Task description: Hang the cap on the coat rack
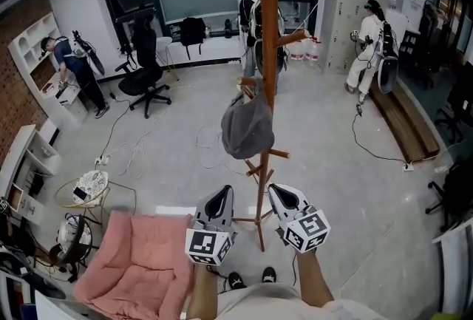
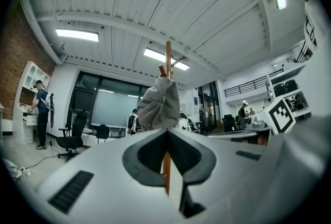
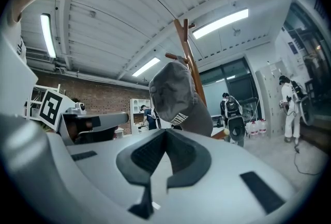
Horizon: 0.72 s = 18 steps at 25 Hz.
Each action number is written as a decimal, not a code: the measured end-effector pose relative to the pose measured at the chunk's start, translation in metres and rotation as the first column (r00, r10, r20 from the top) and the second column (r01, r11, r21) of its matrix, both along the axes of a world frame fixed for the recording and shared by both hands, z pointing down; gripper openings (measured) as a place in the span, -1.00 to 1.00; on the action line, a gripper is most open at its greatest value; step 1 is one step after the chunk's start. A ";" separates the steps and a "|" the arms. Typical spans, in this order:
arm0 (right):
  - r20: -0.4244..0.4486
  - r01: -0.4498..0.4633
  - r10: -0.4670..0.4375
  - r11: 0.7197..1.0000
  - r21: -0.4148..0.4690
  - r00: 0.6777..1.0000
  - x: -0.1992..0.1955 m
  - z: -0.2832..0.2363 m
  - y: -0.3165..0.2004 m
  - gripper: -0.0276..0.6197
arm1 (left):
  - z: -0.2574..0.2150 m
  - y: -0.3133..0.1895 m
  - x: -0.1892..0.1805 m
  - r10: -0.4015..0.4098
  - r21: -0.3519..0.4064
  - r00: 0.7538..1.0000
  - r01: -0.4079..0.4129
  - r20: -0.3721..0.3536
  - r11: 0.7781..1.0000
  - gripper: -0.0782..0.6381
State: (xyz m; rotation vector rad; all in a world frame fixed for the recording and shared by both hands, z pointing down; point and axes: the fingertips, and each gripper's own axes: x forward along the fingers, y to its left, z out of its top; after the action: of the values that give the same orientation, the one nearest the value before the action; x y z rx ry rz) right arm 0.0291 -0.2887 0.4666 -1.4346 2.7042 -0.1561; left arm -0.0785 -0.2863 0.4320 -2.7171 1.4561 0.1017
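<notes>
Here, two hand-held grippers sit empty before a coat rack that carries the cap.

The left gripper point(image 1: 224, 193) and the right gripper point(image 1: 276, 191) are held side by side above the person's shoes point(image 1: 236, 281), each with its jaws pressed together on nothing. A pink cushion point(image 1: 140, 259) lies on the floor just left of the left gripper. Beyond the jaw tips stands the wooden coat rack point(image 1: 267, 30). The grey cap point(image 1: 247, 128) hangs from a peg on the left side of its pole, clear of both grippers. Farther back are a black office chair point(image 1: 145, 69) and several people near the windows and lockers.
</notes>
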 end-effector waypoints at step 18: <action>-0.007 0.010 -0.010 1.000 -0.013 1.000 0.001 0.007 0.004 -0.91 | 0.006 0.004 0.003 -0.002 0.010 1.000 0.002 0.017 1.000 -0.76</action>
State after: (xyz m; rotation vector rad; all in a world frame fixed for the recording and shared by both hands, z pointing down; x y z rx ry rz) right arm 0.0305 -0.2847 0.4737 -1.4277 2.7215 -0.1702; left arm -0.0758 -0.2824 0.4381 -2.7013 1.4500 0.0856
